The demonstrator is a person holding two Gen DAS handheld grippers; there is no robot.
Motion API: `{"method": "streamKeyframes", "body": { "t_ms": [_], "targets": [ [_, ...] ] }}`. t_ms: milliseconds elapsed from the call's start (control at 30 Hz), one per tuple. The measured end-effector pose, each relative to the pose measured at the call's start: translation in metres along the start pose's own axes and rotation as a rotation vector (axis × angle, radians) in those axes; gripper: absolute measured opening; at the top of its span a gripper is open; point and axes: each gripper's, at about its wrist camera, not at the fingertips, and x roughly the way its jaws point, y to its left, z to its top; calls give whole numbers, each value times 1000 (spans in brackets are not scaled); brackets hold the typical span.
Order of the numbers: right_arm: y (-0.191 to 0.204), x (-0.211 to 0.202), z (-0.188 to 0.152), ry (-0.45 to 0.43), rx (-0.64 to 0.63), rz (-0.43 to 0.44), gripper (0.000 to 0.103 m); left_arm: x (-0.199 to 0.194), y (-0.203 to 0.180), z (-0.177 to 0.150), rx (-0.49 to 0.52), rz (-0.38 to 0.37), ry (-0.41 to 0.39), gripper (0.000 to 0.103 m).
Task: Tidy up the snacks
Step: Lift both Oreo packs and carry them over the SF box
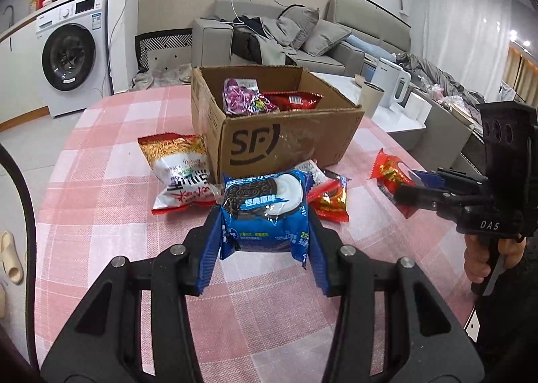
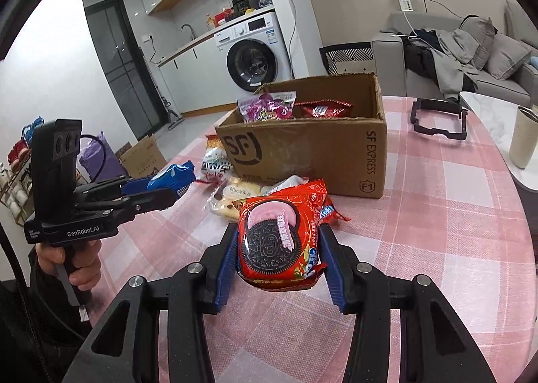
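My left gripper [image 1: 264,214] is shut on a blue Oreo pack [image 1: 265,211], held above the pink checked tablecloth [image 1: 101,201] in front of the open SF cardboard box [image 1: 285,144]. My right gripper [image 2: 277,235] is shut on a red Oreo pack [image 2: 279,235], also in front of the box [image 2: 302,154]. The box holds a purple snack bag [image 1: 243,97] and a red bag [image 1: 292,100]. A noodle snack bag [image 1: 178,174] and a small red pack [image 1: 331,198] lie on the table by the box.
A pale biscuit pack [image 2: 232,198] lies before the box. A black frame [image 2: 437,118] sits on the table's far right. A beige cup [image 2: 524,137] stands on the side table. Sofa and washing machine [image 1: 72,53] stand behind.
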Motion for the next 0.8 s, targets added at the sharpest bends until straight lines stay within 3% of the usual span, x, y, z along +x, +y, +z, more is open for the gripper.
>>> {"method": "streamKeyframes", "body": {
  "t_ms": [800],
  "targets": [
    [-13, -22, 56, -135, 105, -90, 47, -1, -14, 74, 3, 48, -92, 44]
  ]
}}
